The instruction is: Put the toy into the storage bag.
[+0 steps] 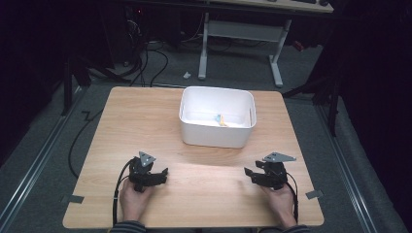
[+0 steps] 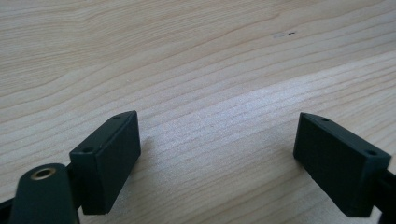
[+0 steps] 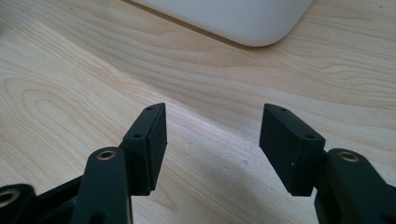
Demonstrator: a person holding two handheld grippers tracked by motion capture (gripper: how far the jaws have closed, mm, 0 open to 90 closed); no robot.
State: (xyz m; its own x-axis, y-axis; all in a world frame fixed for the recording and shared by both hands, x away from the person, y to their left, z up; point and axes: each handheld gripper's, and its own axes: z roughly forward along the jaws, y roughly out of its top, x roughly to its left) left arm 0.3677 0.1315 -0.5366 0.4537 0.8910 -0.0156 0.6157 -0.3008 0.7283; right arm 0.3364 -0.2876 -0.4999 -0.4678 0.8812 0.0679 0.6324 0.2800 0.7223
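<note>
I see the wooden table (image 1: 145, 121) as the biggest thing in front of me, pale and grained, with grey floor around it. On its far middle sits a white bin (image 1: 217, 133), an open rectangular tub with rounded corners; one of its corners also shows at the top of the right gripper view (image 3: 252, 23). Inside the bin, toward the right of its floor, lies a small yellow and blue object (image 1: 221, 121), too small for me to say what it is. Nearer to me, the left hand-held gripper (image 1: 163, 174) rests low over the table's near left part, its jaws spread wide with only bare wood between them. The right hand-held gripper (image 1: 248, 173) sits at the near right, released as well, jaws apart over bare wood, the bin well ahead of it.
</note>
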